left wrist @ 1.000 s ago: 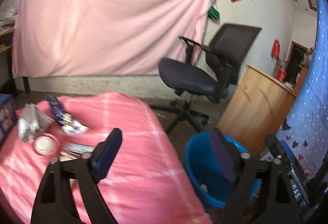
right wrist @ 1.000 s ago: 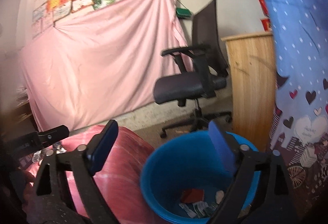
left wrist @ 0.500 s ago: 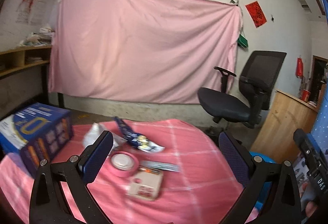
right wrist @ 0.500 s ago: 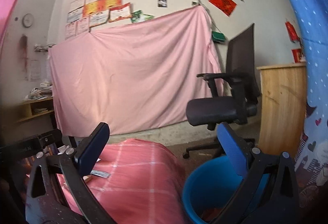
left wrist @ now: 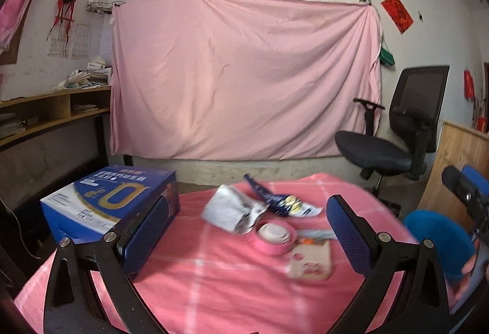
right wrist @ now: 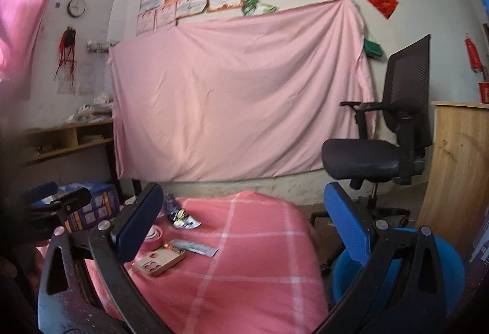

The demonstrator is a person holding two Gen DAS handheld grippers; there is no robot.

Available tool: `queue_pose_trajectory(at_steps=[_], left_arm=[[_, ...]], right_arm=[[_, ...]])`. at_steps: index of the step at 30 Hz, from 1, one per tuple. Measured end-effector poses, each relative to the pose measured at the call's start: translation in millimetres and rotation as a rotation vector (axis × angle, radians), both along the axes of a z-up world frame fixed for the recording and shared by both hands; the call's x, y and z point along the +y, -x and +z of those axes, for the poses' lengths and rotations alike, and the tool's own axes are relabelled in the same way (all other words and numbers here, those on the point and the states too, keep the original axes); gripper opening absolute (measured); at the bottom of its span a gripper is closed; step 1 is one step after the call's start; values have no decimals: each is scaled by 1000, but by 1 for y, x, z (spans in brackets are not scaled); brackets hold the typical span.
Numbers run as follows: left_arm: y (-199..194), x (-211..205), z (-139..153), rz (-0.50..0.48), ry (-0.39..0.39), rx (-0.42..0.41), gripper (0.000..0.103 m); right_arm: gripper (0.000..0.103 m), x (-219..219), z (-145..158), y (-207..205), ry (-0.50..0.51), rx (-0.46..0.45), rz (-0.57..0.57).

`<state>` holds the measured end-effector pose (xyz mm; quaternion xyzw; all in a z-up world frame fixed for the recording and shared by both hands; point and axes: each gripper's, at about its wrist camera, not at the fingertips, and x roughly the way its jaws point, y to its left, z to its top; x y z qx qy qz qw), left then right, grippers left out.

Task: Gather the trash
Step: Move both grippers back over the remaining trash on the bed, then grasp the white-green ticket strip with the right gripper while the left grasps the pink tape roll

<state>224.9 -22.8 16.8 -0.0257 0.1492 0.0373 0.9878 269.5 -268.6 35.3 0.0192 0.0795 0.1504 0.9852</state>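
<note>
Pink checked tabletop [left wrist: 232, 282], blue bin [right wrist: 440, 266] off its right edge. Both grippers empty, fingers wide; left gripper [left wrist: 247, 230] jaws have just been opening. Crumpled wrapper [left wrist: 235, 211] lies mid-table; approach low, straddle it, avoid the tape roll [left wrist: 275, 237].

Wrappers [left wrist: 276, 203] on table motion-blurred, print unreadable. Blue bin [right wrist: 440, 266] largely hidden behind gripper finger; contents unseen.
</note>
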Motion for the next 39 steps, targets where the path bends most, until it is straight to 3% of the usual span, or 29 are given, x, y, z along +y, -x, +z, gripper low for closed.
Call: queue_pose_trajectory(at_steps=[6,14,18,25,34,39], left_arm=[[-4,9,-21,-9,12,65,101],[-20,12,-32,-53,41,166,100],[-35,14,-36,-78,69,228,85],[-61,16,-40,-126,125,312,57],[-90,21,-45,-152,196,412,35],[-97,30,-42,-190,258,442,34]], right_arm=[[103,22,-14,-11,62,67,37],[103,38,-37,-34,129,221,68],[103,44,-44,-44,143,281,89],[82,56,-60,-79,179,434,106],[70,73,-82,-111,240,594,185],[65,85,-90,-130,311,640,224]])
